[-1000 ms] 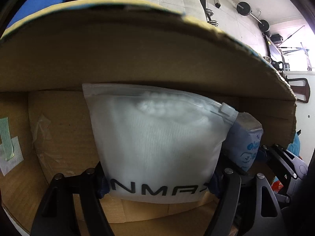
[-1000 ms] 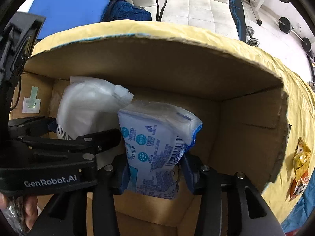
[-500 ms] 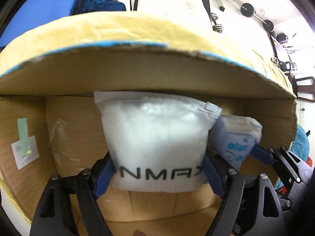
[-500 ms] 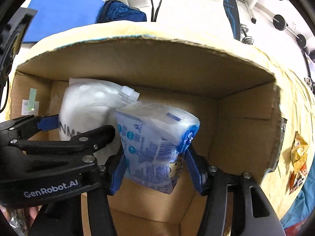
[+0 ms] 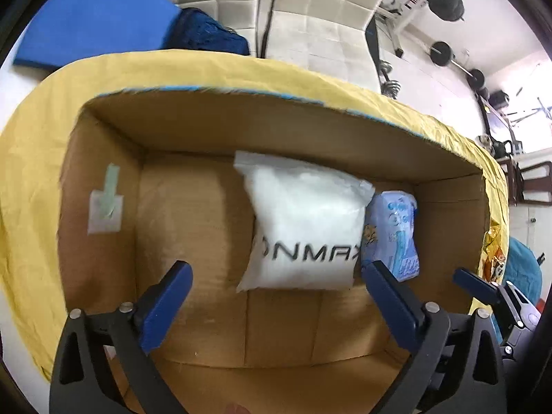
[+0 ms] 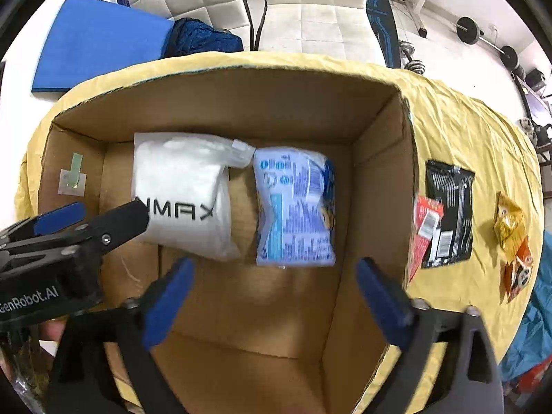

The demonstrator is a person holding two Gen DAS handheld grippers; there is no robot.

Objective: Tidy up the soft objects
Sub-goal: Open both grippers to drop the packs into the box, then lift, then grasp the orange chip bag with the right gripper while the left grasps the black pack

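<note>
The table (image 6: 459, 110), draped in yellow cloth, carries an open cardboard box (image 6: 379, 158) that fills both views. The left tongs (image 5: 276, 296) and the right tongs (image 6: 276, 293) each hang above the box's near end, tilted down into it, blue pads spread wide and gripping nothing. On the box floor against the far wall lie a white pouch (image 5: 303, 220) printed with black letters and, just right of it, a pale blue packet (image 6: 293, 207); whether the two touch cannot be told. Only the right wrist view shows the packet whole, plus a black packet (image 6: 448, 214), a red packet (image 6: 426, 220) and an orange snack bag (image 6: 510, 231) on the cloth outside the box's right wall. In that view the left tongs cover the pouch's lower left corner and part of its lettering.
</note>
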